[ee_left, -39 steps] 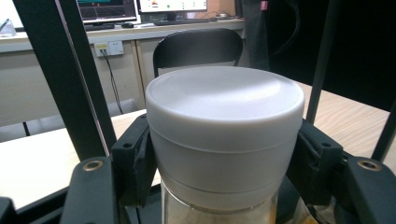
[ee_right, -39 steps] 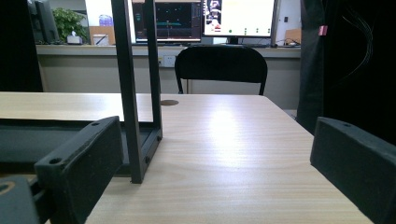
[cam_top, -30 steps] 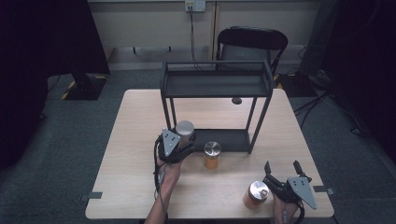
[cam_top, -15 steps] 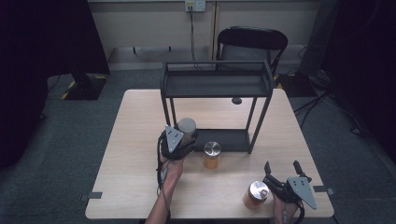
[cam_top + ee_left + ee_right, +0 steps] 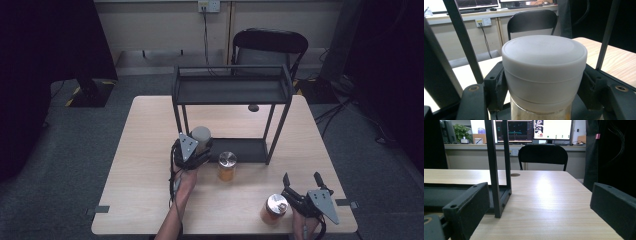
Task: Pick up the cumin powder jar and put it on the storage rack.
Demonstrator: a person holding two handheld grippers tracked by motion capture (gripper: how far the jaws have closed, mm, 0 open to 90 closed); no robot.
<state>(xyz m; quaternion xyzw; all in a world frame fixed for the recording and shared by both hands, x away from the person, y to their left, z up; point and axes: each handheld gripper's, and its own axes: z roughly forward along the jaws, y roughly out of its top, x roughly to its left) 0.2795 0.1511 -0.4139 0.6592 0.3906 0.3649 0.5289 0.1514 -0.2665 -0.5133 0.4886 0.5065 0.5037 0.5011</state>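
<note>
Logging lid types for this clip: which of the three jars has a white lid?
The jar with the white lid, clamped in the left gripper by the rack; the other two jars have metal lids.

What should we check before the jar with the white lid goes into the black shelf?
1. Left gripper shut on the white-lidded jar, fingers pressed on both sides below the lid: ok.
2. Jar upright: ok.
3. Bottom tray of the black shelf rack free ahead of the jar: cannot tell, the jar hides it.
4. Jar clear of the rack's left post: ok, though close.
5. Silver-lidded jar apart from the held jar: ok.
6. Right gripper open and off the copper-lidded jar beside it: ok.
</note>
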